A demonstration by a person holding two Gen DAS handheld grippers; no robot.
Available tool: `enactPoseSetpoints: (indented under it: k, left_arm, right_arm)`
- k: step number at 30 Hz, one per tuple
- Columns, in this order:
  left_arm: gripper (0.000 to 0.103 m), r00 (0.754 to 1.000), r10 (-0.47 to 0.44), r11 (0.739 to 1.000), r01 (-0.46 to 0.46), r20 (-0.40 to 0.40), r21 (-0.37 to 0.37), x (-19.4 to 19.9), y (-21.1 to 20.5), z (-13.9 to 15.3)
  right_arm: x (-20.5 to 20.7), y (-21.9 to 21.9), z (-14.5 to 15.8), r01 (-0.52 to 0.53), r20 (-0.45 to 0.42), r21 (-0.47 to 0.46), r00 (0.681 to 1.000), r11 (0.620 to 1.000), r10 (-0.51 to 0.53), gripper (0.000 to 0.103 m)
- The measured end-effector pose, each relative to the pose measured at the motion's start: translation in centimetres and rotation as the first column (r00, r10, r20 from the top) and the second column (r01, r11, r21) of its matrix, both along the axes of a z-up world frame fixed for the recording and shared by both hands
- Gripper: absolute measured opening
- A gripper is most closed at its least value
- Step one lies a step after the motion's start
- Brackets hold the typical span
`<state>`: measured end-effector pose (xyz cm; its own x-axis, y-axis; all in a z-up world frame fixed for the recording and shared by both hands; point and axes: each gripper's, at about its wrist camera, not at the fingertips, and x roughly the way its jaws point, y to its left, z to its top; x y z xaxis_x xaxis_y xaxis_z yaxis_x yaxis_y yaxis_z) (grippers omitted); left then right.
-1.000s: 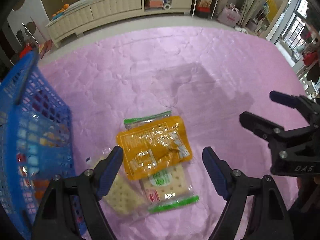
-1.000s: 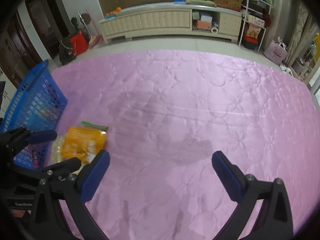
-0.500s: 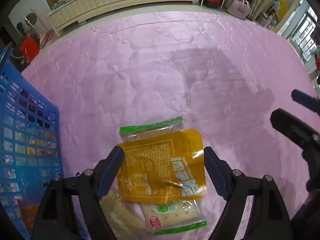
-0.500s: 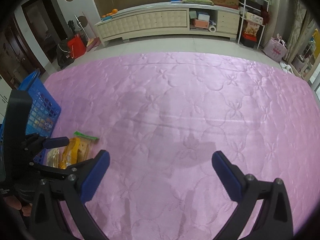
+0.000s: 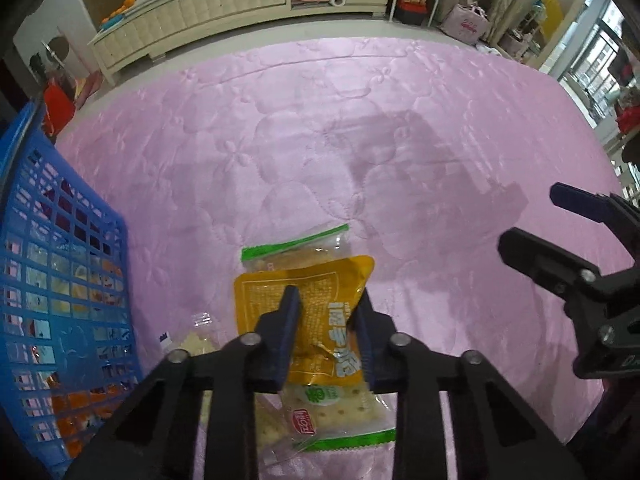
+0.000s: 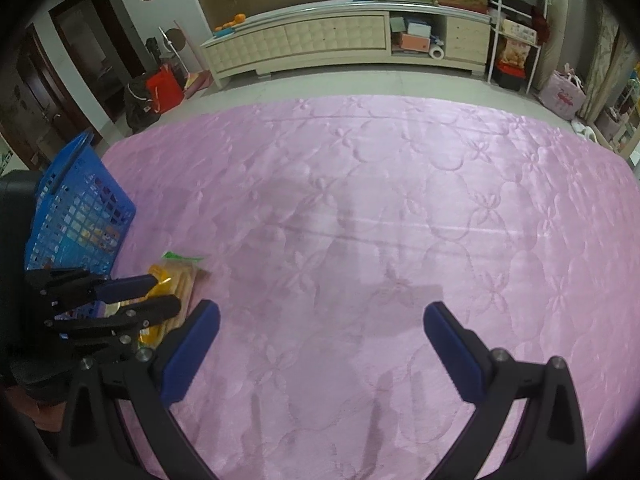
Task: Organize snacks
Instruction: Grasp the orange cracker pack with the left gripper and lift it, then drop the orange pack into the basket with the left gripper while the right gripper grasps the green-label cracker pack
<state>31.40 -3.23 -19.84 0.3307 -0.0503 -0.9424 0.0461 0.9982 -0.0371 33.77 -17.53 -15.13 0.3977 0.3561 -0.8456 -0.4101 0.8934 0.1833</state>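
Left fingers (image 5: 290,330): clamped on the orange packet (image 5: 308,304), mid-body.
Right gripper (image 6: 320,346): spread wide, holding nothing.
Orange packet: atop cracker packs (image 5: 340,400) on the pink quilt (image 5: 320,140); likely light, crinkly, slippery, contents crushable.
Basket (image 5: 60,280): just left.

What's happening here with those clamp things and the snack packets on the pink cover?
A person is tidying snacks with a hand-held gripper in each hand. The left gripper has its fingers closed in on an orange snack packet, which lies on top of green-edged cracker packs on the pink quilt. A blue basket with snacks already inside sits just to the left. The right gripper is open, holding nothing, over bare quilt.
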Motion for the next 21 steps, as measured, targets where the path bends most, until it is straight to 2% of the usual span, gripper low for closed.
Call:
enactPoseSetpoints:
  k: [3, 8, 13, 16, 19, 21]
  left_arm:
    - [0.013, 1.000, 0.009, 1.000, -0.009, 0.024, -0.014, -0.4, 0.1, 0.9]
    - [0.009, 0.996, 0.005, 1.000, -0.004, 0.093, -0.011, -1.9, 0.7, 3.3]
    - [0.009, 0.987, 0.007, 1.000, -0.006, 0.159, -0.007, -3.6, 1.2, 6.0]
    - [0.009, 0.975, 0.007, 0.999, 0.002, 0.221, -0.044, -5.0, 1.8, 7.7]
    - [0.009, 0.962, 0.017, 0.998, 0.001, 0.273, -0.067, -6.6, 2.7, 9.5]
    - [0.009, 0.955, 0.024, 0.998, -0.008, 0.295, -0.055, -7.7, 3.4, 10.5]
  right_arm:
    - [0.0, 0.2, 0.0, -0.008, -0.014, 0.014, 1.000, 1.000, 0.008, 0.103]
    - [0.0, 0.6, -0.3, -0.012, -0.036, 0.022, 0.999, 1.000, 0.013, 0.103]
    - [-0.7, 2.0, 0.1, -0.043, -0.068, 0.053, 0.997, 0.998, 0.047, 0.103]
    - [-1.7, 3.3, 0.2, -0.073, -0.086, 0.055, 0.993, 0.996, 0.077, 0.103]
    - [-2.4, 4.5, -0.5, -0.045, -0.132, 0.069, 0.990, 0.997, 0.054, 0.103]
    - [-3.0, 5.3, -1.0, -0.030, -0.154, 0.073, 0.987, 0.997, 0.041, 0.103]
